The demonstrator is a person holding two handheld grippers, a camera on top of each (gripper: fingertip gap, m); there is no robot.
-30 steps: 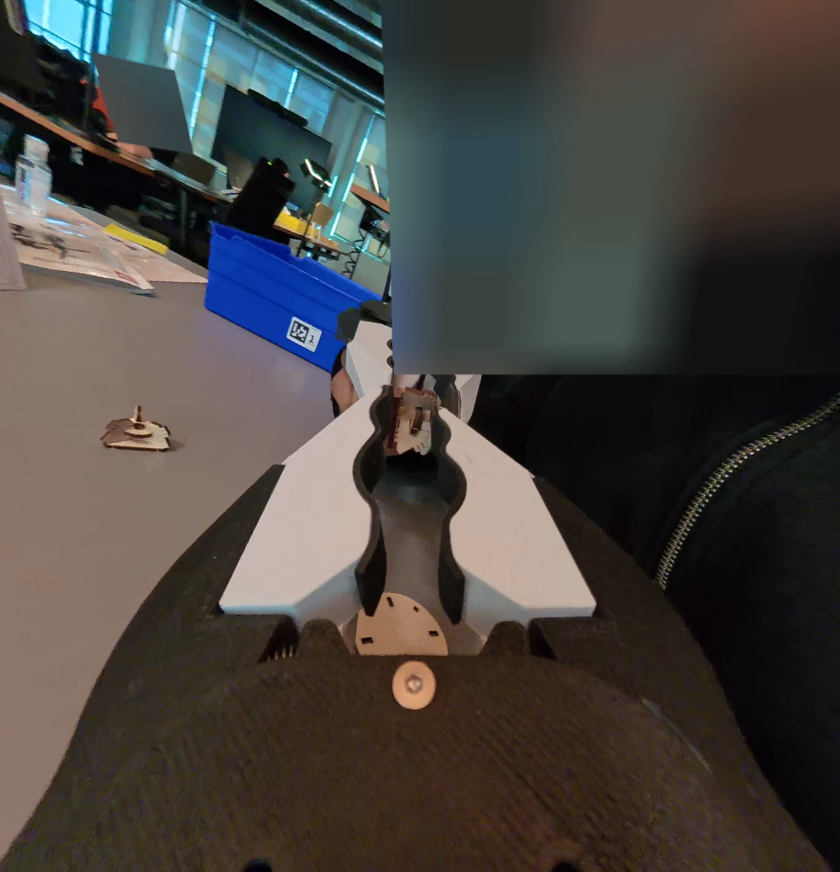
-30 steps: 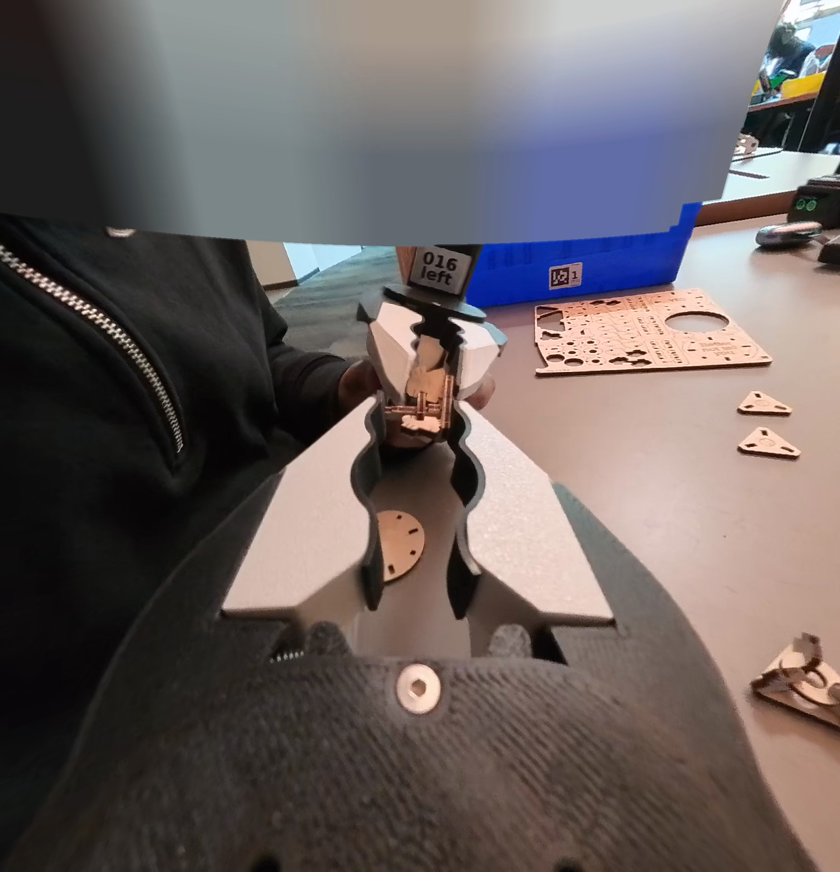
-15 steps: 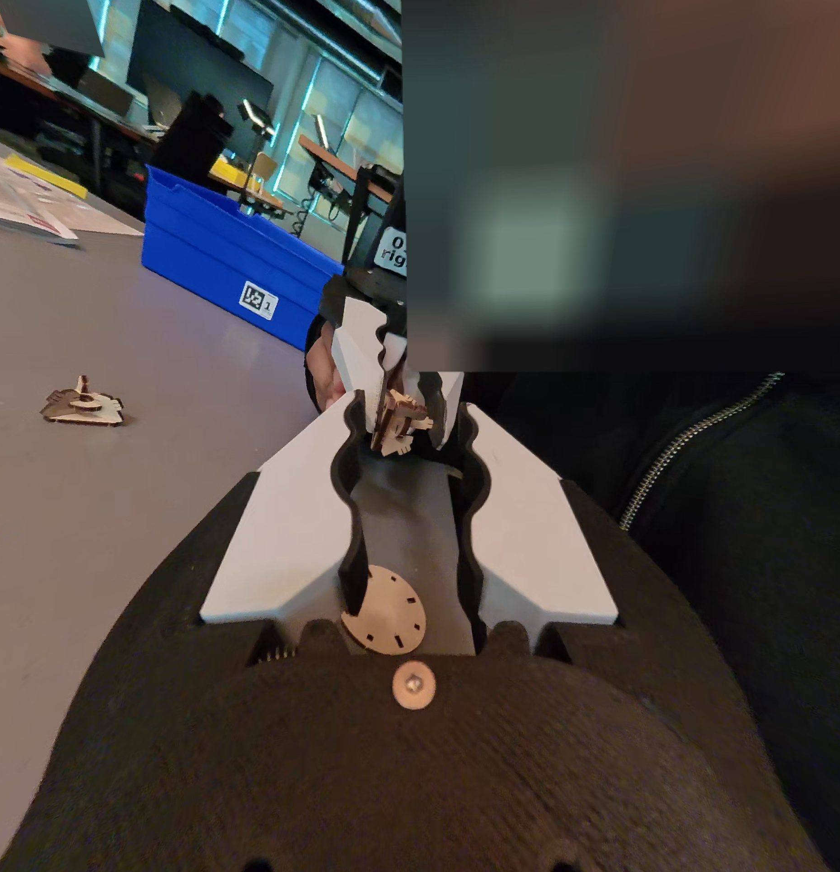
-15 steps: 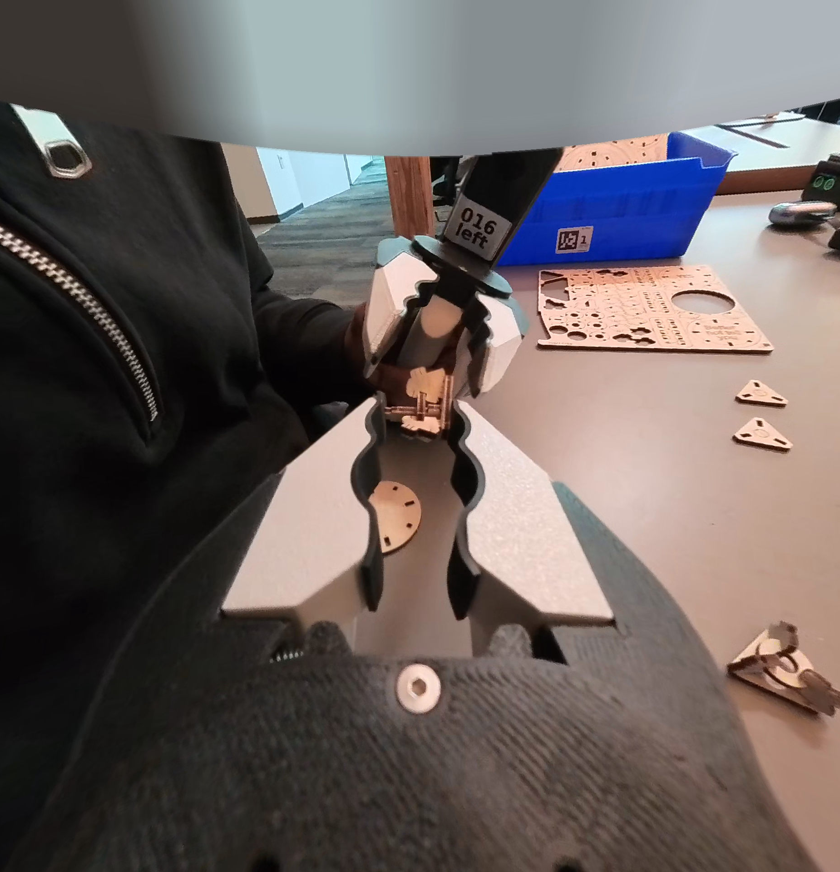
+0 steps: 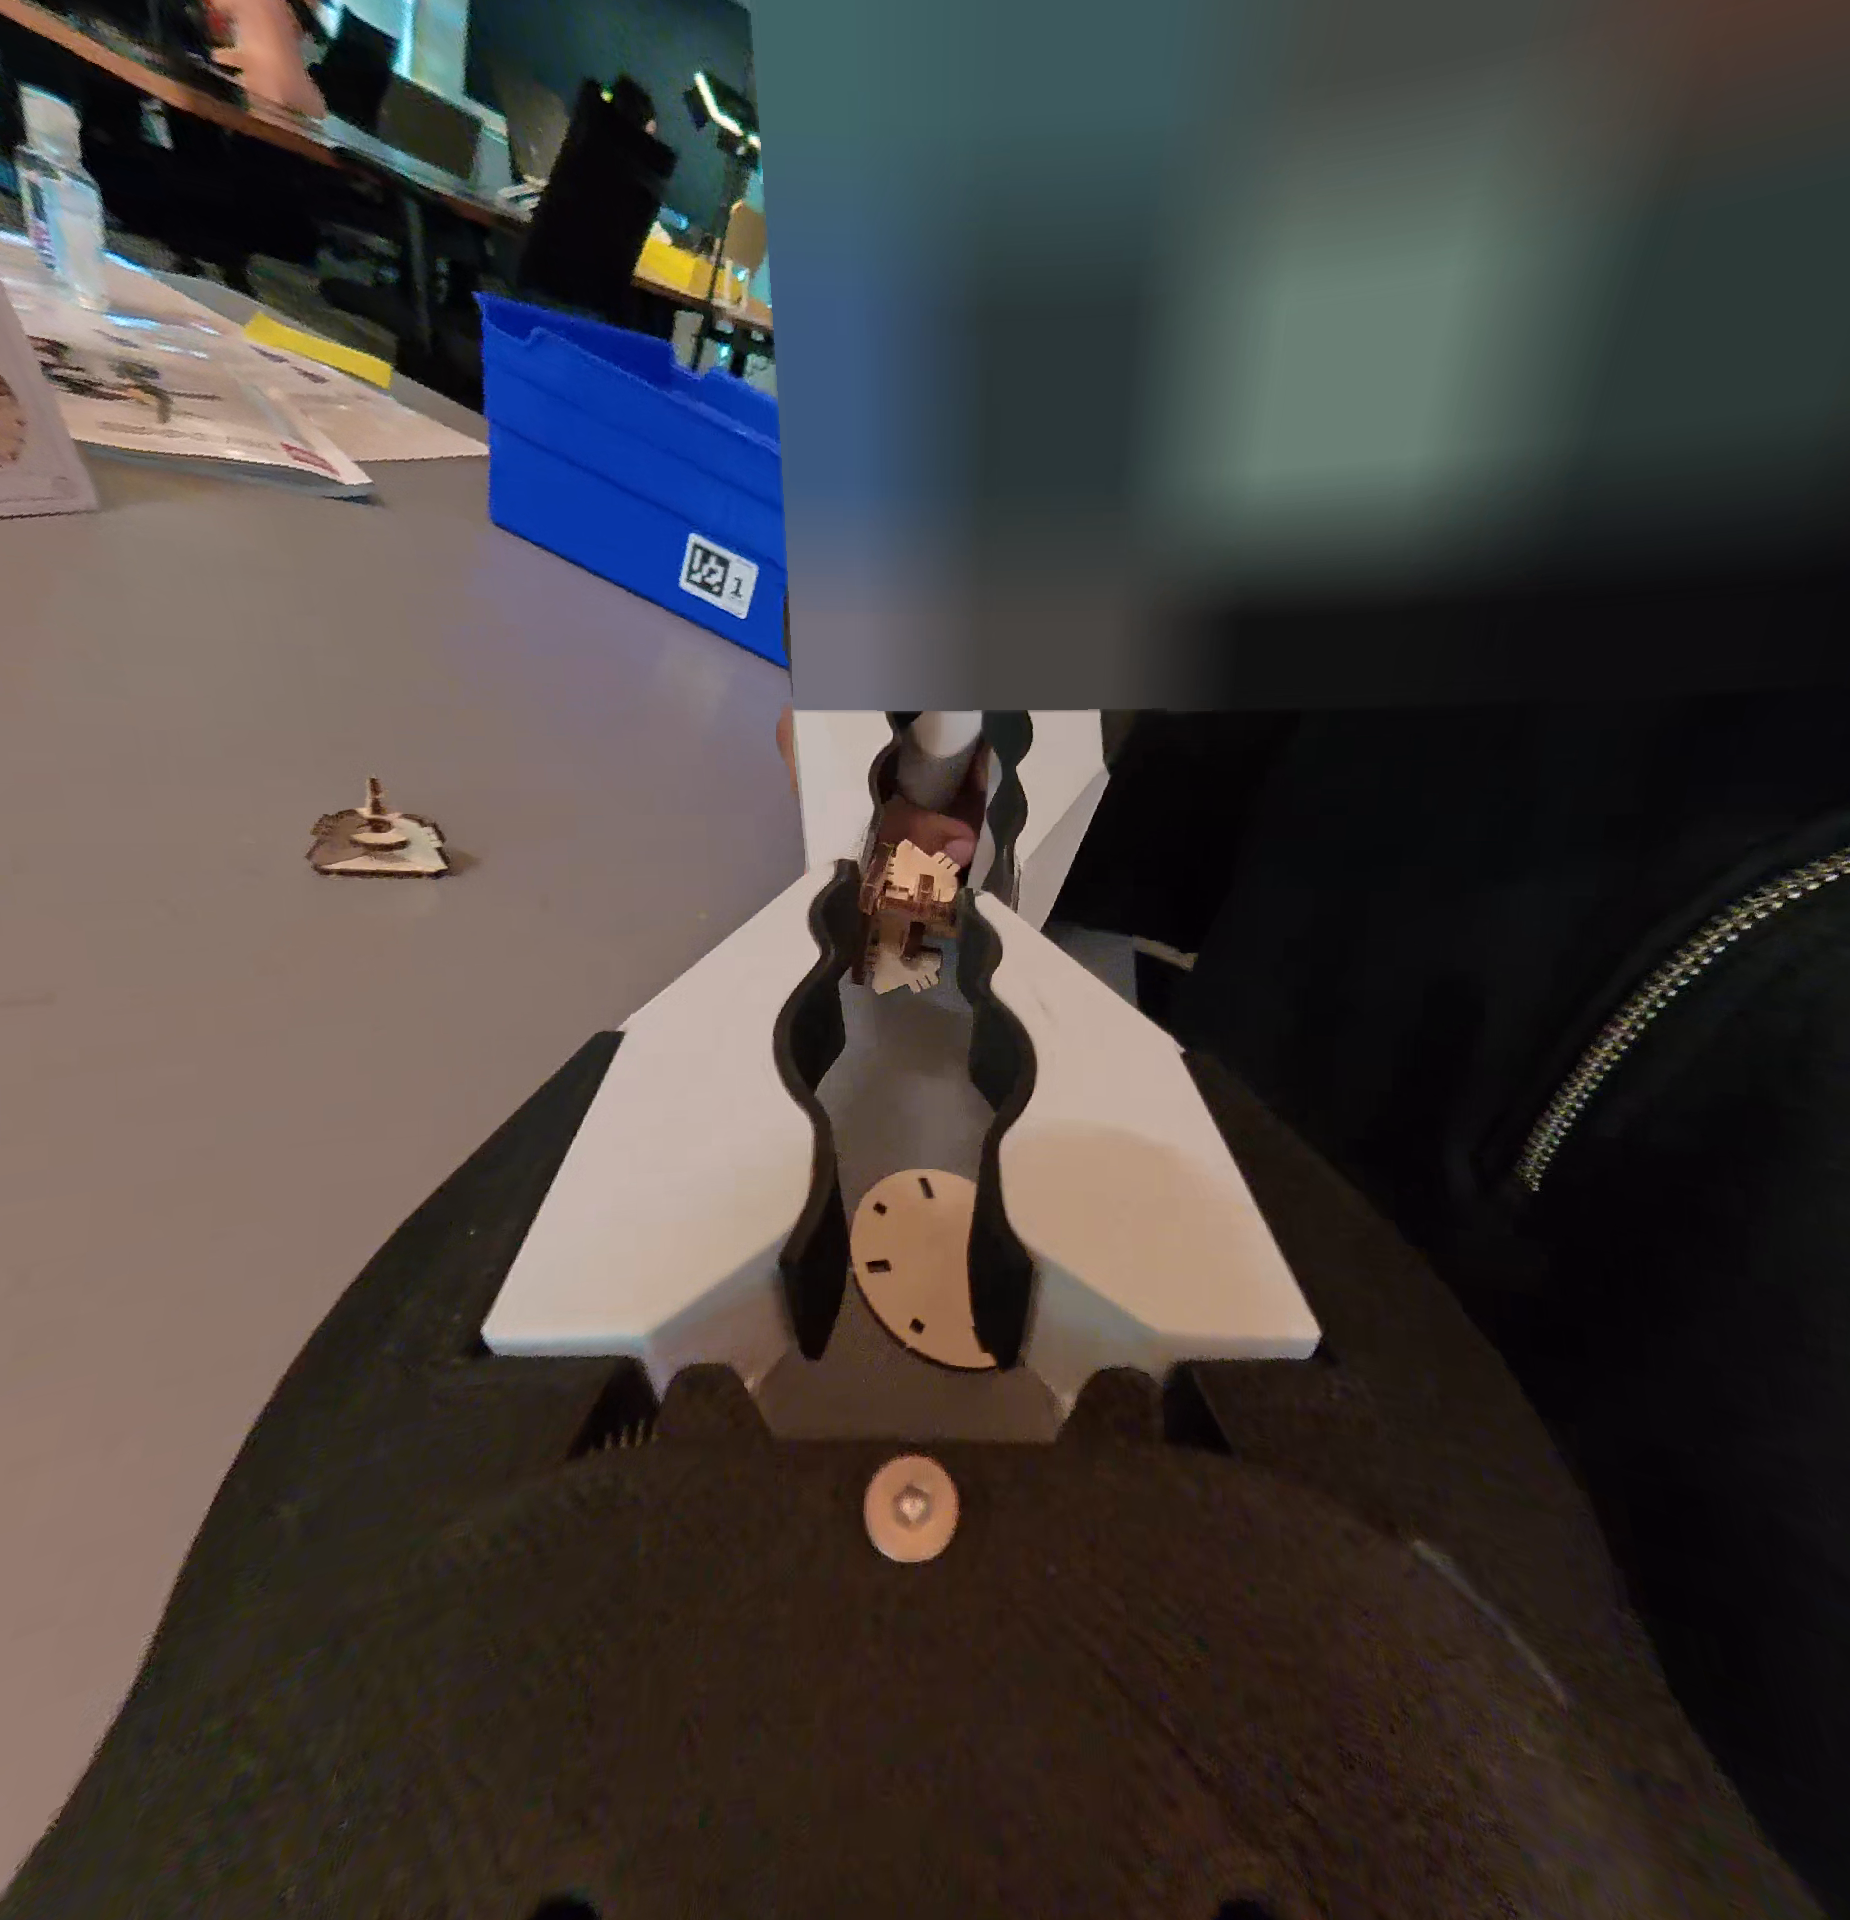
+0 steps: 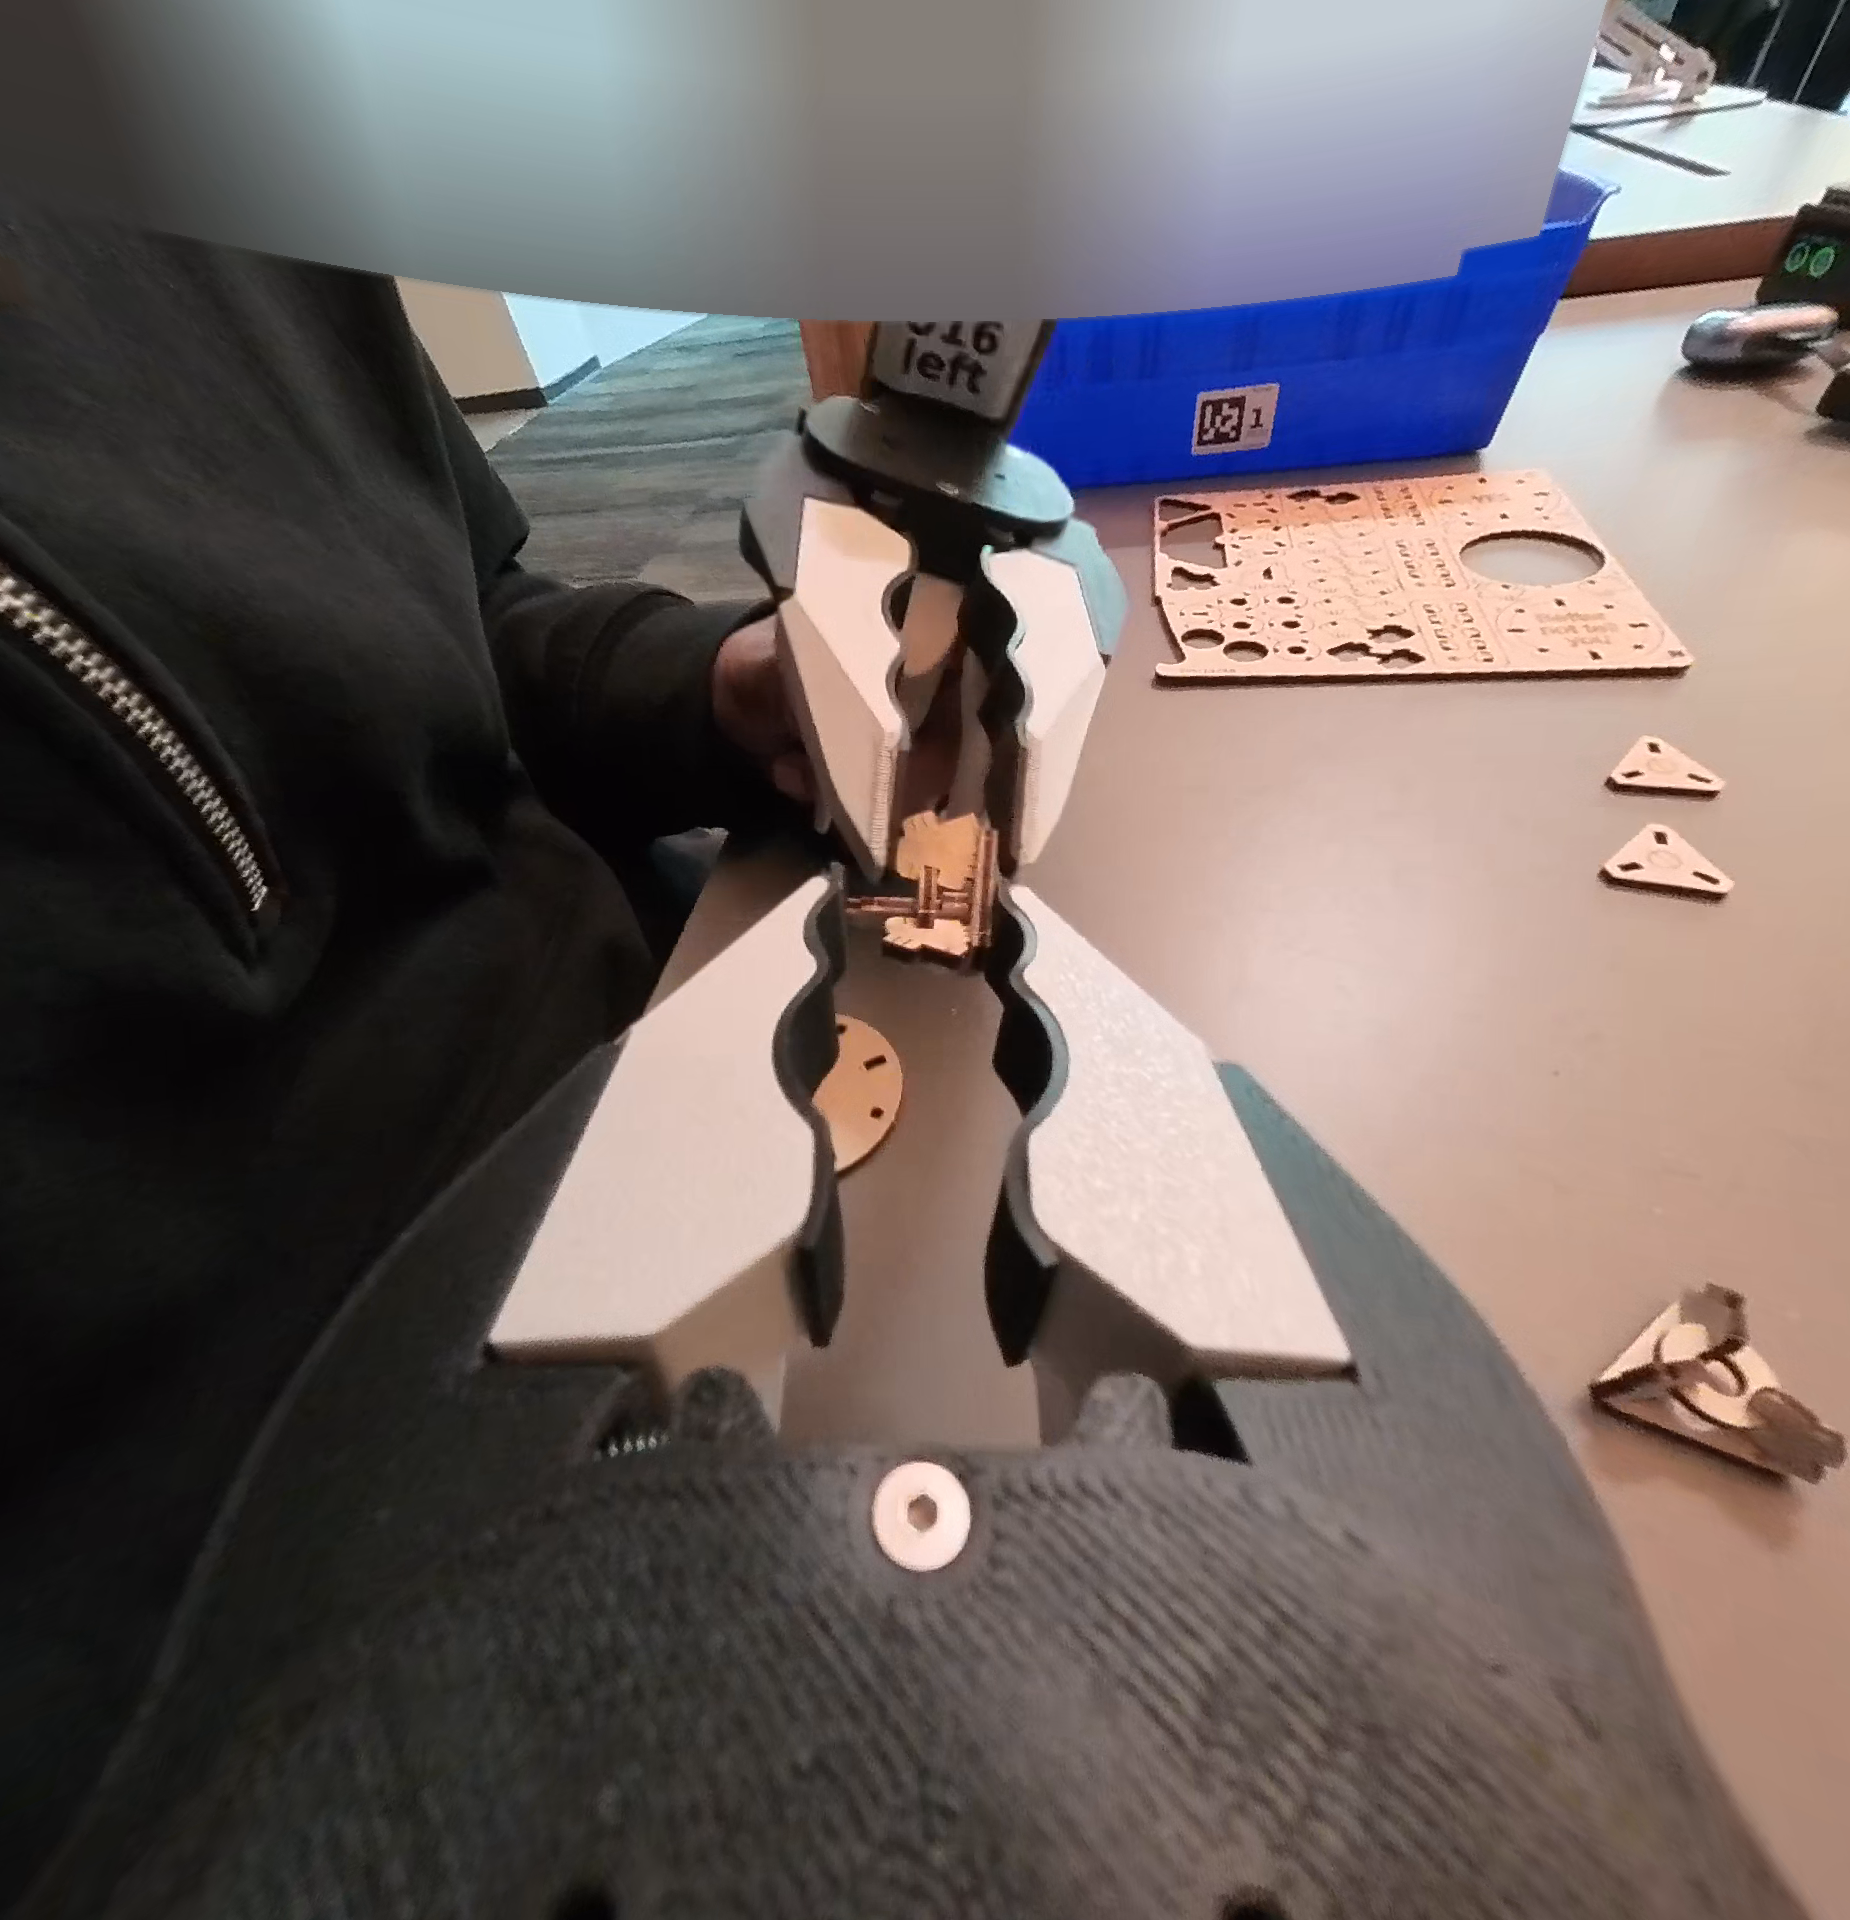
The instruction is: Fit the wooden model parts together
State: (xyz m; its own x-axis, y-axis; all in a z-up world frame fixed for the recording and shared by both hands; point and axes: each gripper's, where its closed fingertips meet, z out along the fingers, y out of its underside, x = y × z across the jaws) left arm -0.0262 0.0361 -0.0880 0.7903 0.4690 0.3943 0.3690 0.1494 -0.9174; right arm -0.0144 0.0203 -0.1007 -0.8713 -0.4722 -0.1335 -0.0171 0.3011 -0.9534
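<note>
**Q:** Grey table (image 5: 225,1039) is seen in both views; what is laid out on it?

**A:** A blue bin (image 5: 630,457) is set at upper centre of the left wrist view, with printed papers (image 5: 204,416) and a clear bottle (image 5: 64,208) at upper left. A small wooden piece with an upright peg (image 5: 375,836) lies at middle left. In the right wrist view, a punched-out wooden sheet (image 6: 1420,582) is seen at upper right. Two flat triangles (image 6: 1664,769) lie below it, and a folded triangular piece (image 6: 1710,1392) at lower right. A black zipped jacket (image 6: 225,623) fills the left side.

**Q:** What is held?

**A:** A small wooden assembly (image 6: 931,930) of toothed plates and a cross rod is held above the table at frame centre, between the two tools, which meet tip to tip. It is clamped by the right gripper (image 6: 919,914) across its rod and side plate. Its upper part is pinched by the left gripper (image 5: 905,904), which reaches in from the top of the right wrist view.

**Q:** What has changed?

**A:** The left fingers (image 5: 827,935) are seen drawn closer together than half a second before, and are now closed on the assembly.

**Q:** What lies beneath?

**A:** A round slotted disc (image 5: 921,1268) is seen flat on the table, under both tools and touched by neither.
</note>
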